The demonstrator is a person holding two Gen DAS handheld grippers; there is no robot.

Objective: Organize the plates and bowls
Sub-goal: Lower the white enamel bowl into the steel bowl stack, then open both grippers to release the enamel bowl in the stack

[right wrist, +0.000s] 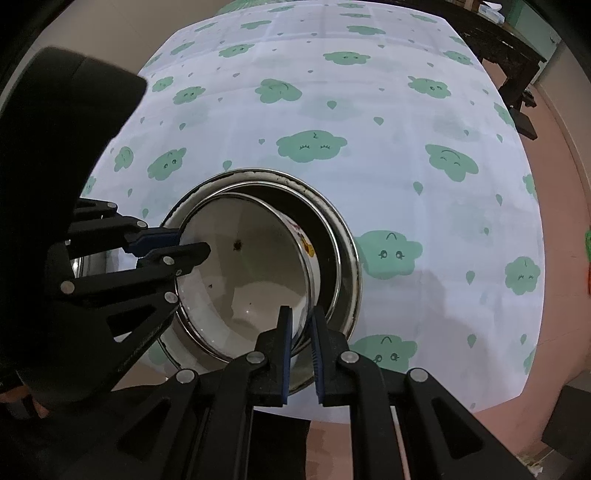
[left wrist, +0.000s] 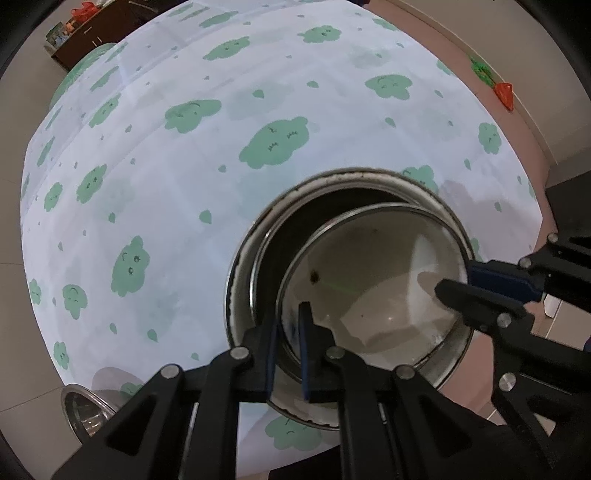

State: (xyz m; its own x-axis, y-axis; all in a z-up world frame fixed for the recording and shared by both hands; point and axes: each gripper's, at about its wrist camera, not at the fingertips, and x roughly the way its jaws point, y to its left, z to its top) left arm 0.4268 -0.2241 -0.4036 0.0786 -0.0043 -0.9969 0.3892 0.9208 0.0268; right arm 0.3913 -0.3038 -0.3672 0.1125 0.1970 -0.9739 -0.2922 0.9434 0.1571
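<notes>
A white enamel bowl (left wrist: 373,280) with a dark rim is held tilted inside a wider dark metal plate stack (left wrist: 295,206) on the tablecloth. My left gripper (left wrist: 290,350) is shut on the bowl's near rim. My right gripper (left wrist: 461,280) is shut on the bowl's right rim in the left wrist view. In the right wrist view the same bowl (right wrist: 251,273) sits over the dark plates (right wrist: 332,236); my right gripper (right wrist: 301,354) clamps its near rim and my left gripper (right wrist: 184,247) clamps its left rim.
A round table wears a white cloth with green clouds (left wrist: 229,147). A steel bowl (left wrist: 85,410) sits at the table's near left edge. A dark cabinet (left wrist: 96,29) stands far left, dark furniture (right wrist: 509,59) far right. Pink floor (right wrist: 554,332) surrounds the table.
</notes>
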